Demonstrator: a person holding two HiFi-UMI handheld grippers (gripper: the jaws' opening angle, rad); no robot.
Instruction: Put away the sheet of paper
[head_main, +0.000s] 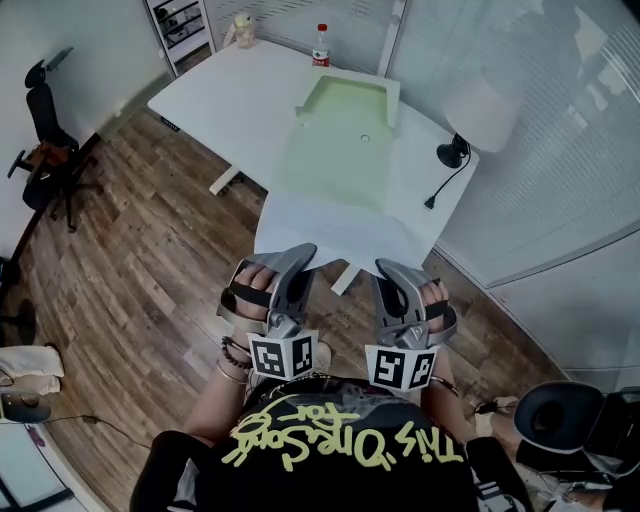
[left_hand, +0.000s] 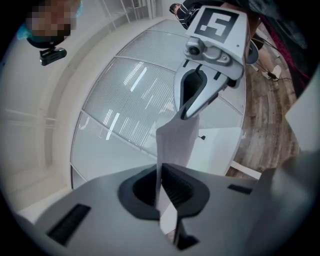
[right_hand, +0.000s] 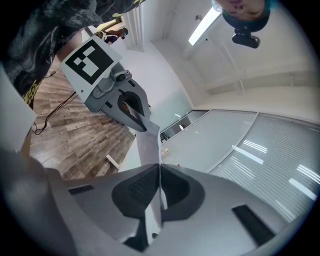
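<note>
A large sheet of paper (head_main: 335, 225) stretches from my two grippers out over the white table (head_main: 215, 90). Its near part is white and hangs in the air past the table's edge. Its far part (head_main: 340, 140) looks pale green and lies on the tabletop, with the far end turned up. My left gripper (head_main: 305, 256) is shut on the near left edge of the sheet (left_hand: 175, 142). My right gripper (head_main: 386, 268) is shut on the near right edge of the sheet (right_hand: 147, 150). Each gripper view shows the sheet edge-on between its jaws, running across to the other gripper.
A bottle with a red cap (head_main: 321, 45) and a jar (head_main: 243, 30) stand at the table's far side. A black lamp (head_main: 452, 152) with a cord sits at its right corner. An office chair (head_main: 45, 150) stands on the wood floor at the left. Glass partitions run along the right.
</note>
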